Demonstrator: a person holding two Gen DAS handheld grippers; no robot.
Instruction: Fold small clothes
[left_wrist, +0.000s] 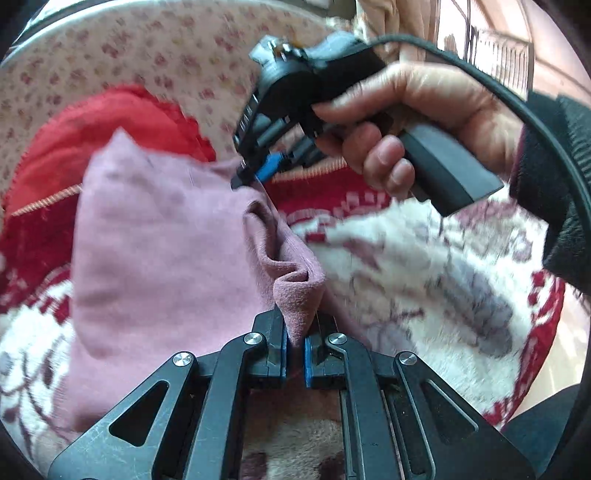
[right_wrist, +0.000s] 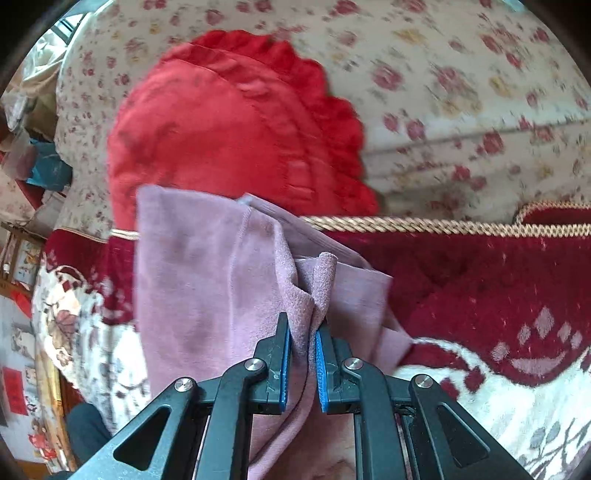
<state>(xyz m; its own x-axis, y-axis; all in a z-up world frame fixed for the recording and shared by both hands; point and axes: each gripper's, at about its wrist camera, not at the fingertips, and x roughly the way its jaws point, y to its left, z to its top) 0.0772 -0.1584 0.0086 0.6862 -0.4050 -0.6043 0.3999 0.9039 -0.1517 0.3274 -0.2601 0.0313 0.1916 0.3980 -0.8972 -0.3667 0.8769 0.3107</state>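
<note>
The left gripper (left_wrist: 295, 341) is clenched on a bunched corner of the pink garment (left_wrist: 162, 243), and the right gripper (right_wrist: 303, 338) pinches another fold of it — both sets of blue pads press cloth. The garment hangs between them above a red-and-white patterned blanket (right_wrist: 480, 280), with a red scalloped cushion (right_wrist: 229, 129) behind — against floral upholstery (right_wrist: 461, 74).
</note>
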